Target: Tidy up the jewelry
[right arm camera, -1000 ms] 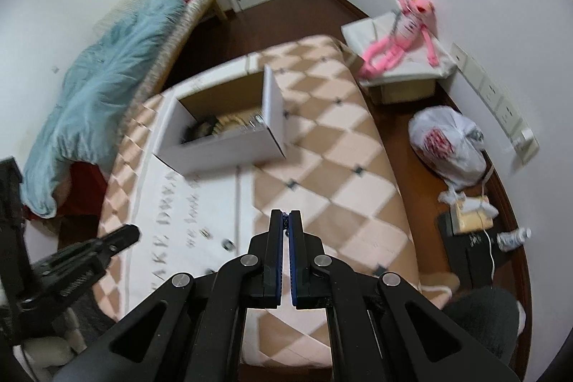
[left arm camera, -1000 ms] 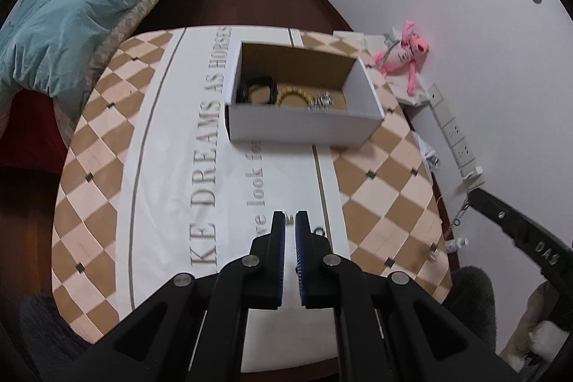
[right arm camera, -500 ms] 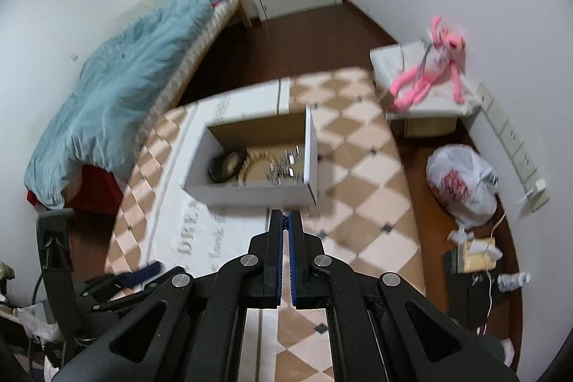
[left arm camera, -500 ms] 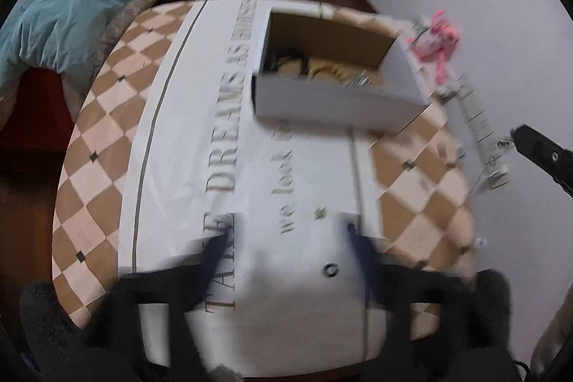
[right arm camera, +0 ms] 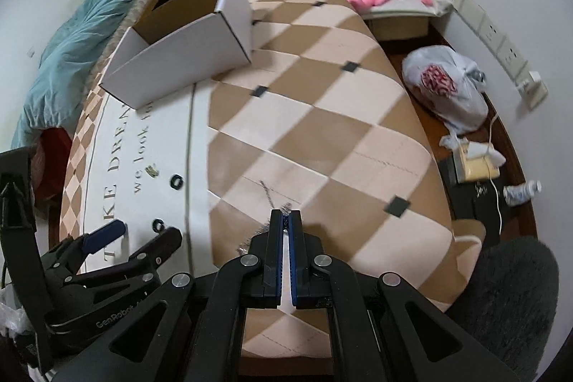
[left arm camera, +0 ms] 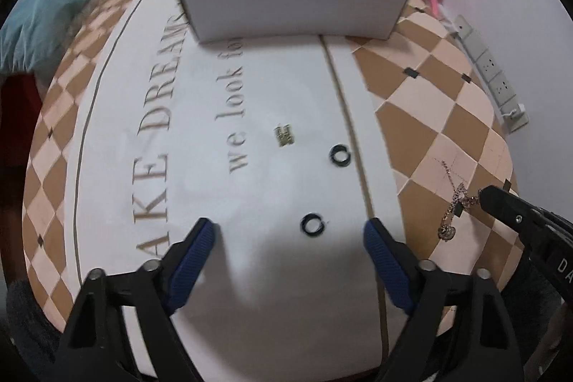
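On worktop: your left claw [left arm camera: 288, 235] gapes wide around near ring [left arm camera: 313, 223].
Right claw [right arm camera: 285, 221]: pinched on chain [left arm camera: 452, 203].
Ring: light, stiff, slippery; pinch across its band.
Box [left arm camera: 293, 2]: far edge.

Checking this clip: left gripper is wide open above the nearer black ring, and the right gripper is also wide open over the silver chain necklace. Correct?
Not quite. The right gripper is shut on the silver chain necklace, as the right wrist view shows. The rest holds: the left gripper is wide open above the nearer black ring on the white and brown checked tablecloth.
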### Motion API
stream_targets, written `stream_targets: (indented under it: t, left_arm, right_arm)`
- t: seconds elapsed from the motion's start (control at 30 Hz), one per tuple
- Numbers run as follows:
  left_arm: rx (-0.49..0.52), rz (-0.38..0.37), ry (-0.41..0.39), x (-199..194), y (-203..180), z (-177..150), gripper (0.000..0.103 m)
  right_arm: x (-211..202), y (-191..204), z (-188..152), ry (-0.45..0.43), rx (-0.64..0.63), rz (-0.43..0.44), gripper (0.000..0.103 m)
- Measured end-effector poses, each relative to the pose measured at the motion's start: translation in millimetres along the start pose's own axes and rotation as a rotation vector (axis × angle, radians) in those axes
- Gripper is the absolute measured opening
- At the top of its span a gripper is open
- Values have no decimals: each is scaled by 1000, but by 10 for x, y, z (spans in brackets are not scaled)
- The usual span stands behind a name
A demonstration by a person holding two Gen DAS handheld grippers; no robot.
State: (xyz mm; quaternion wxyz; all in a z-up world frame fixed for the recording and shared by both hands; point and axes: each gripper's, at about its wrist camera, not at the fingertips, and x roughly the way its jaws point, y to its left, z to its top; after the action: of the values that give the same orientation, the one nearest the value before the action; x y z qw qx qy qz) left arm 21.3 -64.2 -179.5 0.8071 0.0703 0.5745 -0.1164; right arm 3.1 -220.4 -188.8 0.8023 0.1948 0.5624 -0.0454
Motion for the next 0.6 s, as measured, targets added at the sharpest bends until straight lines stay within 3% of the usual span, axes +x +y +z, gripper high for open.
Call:
stream_targets:
  t: [0.07,0.13,0.4,0.6]
  left_arm:
    - [28,8,-26,-29,-43,-2,52]
    - [43,2,-33,-59,-65,25,10]
    - [18,-58,-72,-329,55,202,10]
    - [12,-118,-159,-860,174,662,10]
  right_arm:
    - [-22,-31,-1,-7,8,-3,3]
    - [-56,-32,29,-14,9,2,3]
    - [-501,204,343,-98,-45,73,3]
    - [-971,466,844,-180,-112,134,3]
